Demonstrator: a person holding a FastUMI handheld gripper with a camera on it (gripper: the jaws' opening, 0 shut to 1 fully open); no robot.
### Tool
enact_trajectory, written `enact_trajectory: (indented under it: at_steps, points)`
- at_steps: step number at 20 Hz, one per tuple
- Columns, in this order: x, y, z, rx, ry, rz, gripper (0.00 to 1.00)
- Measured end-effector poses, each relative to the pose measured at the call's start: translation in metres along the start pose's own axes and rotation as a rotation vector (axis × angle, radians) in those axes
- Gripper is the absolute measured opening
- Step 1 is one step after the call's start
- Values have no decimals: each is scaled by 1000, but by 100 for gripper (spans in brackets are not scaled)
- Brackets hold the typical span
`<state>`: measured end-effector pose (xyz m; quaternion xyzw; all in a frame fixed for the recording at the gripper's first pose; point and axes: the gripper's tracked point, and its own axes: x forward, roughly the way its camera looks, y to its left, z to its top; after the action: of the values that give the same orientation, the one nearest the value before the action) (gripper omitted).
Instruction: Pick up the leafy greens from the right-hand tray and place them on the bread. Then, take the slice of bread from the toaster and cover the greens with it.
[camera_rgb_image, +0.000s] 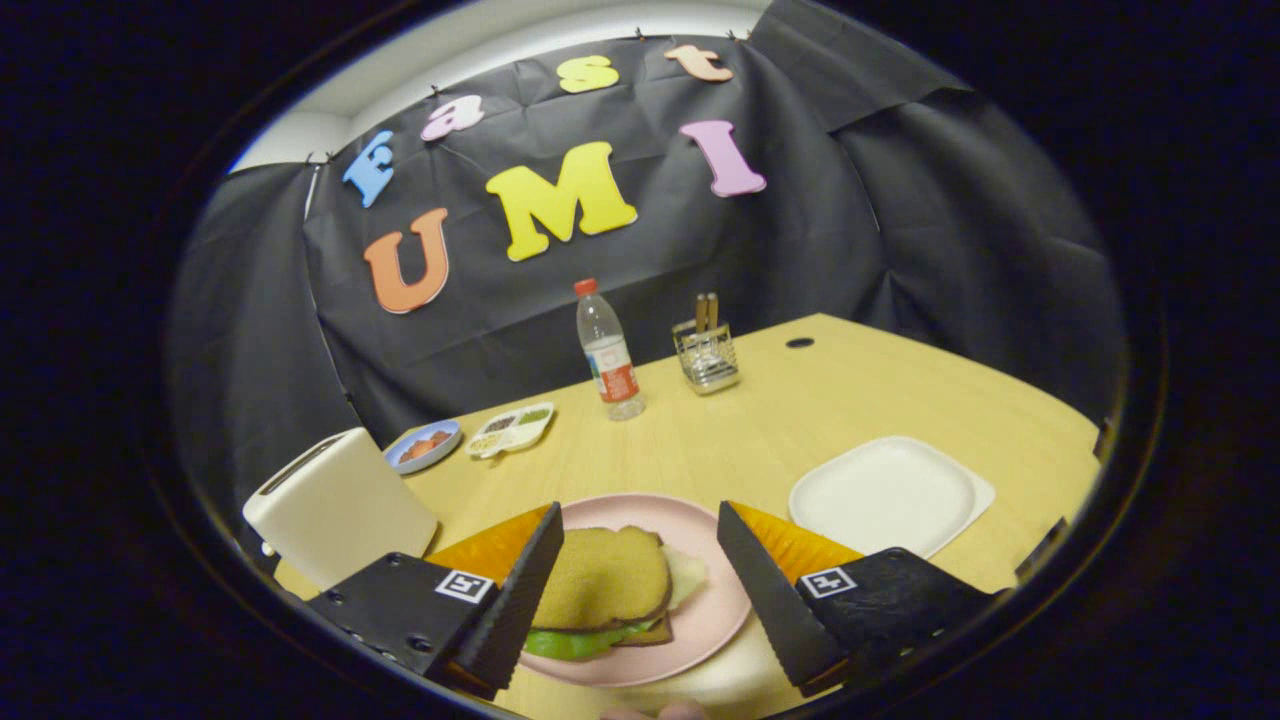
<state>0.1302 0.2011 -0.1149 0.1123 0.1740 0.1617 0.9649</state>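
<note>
Spread wide and holding nothing, the hand-held gripper (640, 585) straddles the sandwich (605, 590) on the pink plate (715, 610); best lift straight up, sparing the top slice.

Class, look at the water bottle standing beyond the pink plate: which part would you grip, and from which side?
Grip the water bottle at its labelled middle, coming level from the plate side. It stands upright, and the open gripper spans its slim round body easily.
</note>
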Motion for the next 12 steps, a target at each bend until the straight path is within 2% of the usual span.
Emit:
enact_trajectory:
  at_steps: [5, 8, 12]
  points:
    - [-29, -54, 72, -224, -149, 7, 96]
    - [-53, -74, 106, -198, -225, 29, 96]
    - [-91, -90, 138, -191, -308, 13, 95]
